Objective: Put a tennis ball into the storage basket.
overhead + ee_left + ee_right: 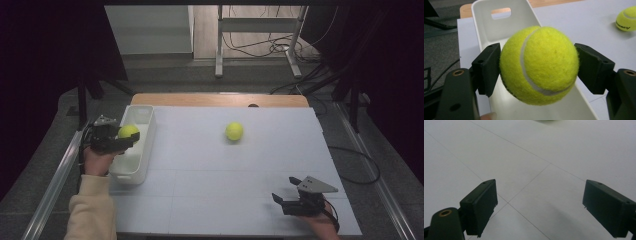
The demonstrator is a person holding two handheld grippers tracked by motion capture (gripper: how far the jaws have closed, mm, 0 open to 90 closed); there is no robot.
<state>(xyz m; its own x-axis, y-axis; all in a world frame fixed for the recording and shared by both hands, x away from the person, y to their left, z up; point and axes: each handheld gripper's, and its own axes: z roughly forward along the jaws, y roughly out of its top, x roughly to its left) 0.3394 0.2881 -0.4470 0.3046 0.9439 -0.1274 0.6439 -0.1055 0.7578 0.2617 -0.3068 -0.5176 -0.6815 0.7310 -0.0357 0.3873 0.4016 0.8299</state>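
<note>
My left gripper [122,139] is shut on a yellow-green tennis ball [128,132], held just above the white bin [145,150] at the table's left edge. In the left gripper view the held ball [539,65] sits squeezed between both black pads [487,67], with the bin [506,22] stretching away below it. A second tennis ball [234,131] lies on the white table top past the middle, also seen as the far ball [627,18] at the upper right of the left gripper view. My right gripper [281,197] rests low at the front right, jaws wide open [540,207] over bare table.
The white table top [240,170] has a wooden strip [220,99] along its far edge. Metal rails [55,175] run along both sides of the table. A desk frame and cables [260,45] stand on the floor beyond.
</note>
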